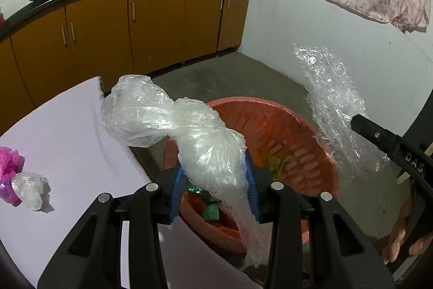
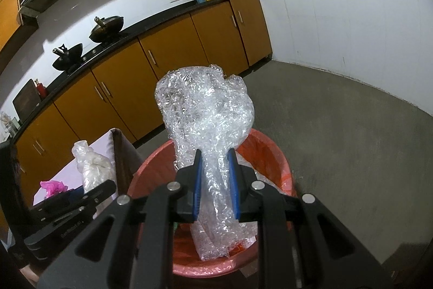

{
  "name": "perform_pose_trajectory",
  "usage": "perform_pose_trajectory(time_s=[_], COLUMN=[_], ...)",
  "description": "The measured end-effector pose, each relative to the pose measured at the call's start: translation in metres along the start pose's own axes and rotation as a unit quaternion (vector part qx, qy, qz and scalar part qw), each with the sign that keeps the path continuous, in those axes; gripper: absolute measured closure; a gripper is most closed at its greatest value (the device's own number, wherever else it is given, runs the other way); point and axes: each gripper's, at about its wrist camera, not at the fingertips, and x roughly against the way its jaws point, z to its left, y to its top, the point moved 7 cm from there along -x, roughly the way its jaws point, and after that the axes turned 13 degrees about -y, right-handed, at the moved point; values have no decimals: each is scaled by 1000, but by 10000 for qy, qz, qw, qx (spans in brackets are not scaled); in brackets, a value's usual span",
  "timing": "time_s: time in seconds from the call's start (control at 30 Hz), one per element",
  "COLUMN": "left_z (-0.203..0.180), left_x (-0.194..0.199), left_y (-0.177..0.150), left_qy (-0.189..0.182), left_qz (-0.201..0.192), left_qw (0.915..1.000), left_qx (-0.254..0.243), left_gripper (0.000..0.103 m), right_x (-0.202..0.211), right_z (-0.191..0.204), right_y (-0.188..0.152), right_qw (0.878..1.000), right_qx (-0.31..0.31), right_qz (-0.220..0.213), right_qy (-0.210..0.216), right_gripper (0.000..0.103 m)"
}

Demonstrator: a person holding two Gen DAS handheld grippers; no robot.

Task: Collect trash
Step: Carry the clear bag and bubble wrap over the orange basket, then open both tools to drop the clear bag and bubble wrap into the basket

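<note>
My left gripper (image 1: 215, 178) is shut on a clear plastic bag (image 1: 173, 126) and holds it over the near rim of a red bin (image 1: 319, 153) on the floor. My right gripper (image 2: 216, 172) is shut on a wad of bubble wrap (image 2: 205, 110) above the same red bin (image 2: 286, 167). The bubble wrap also shows in the left wrist view (image 1: 333, 99), at the right. The left gripper and its bag (image 2: 92, 167) show at the left of the right wrist view. Green and yellow wrappers (image 1: 273, 161) lie inside the bin.
A white table (image 1: 67, 140) stands left of the bin, with a pink bag (image 1: 8, 167) and a small clear plastic wad (image 1: 29, 186) on it. Orange cabinets (image 1: 157, 26) with woks on the counter run behind. The floor (image 2: 338, 113) is bare concrete.
</note>
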Motion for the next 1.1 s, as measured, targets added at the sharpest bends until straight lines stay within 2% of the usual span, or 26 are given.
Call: perform_pose_trajectory(time_s=[0.67, 0.8, 0.97, 1.1], left_z=[-6, -6, -4, -2], left_x=[-29, -33, -32, -31], left_y=[-3, -4, -4, -5], left_qy=[-113, -127, -125, -110], left_qz=[222, 266, 244, 219], left_qw=[9996, 9995, 9996, 9997], left_qx=[-139, -139, -111, -52], left_gripper=[63, 57, 44, 40], right_x=[-22, -25, -27, -26], right_z=[-5, -2, -2, -5], right_y=[-3, -5, -6, -5], right_qw=[9999, 9999, 9998, 9998], right_qx=[-62, -57, -105, -133], right_qz=[113, 132, 115, 87], right_qy=[17, 86, 137, 119], right_gripper=[83, 79, 61, 55])
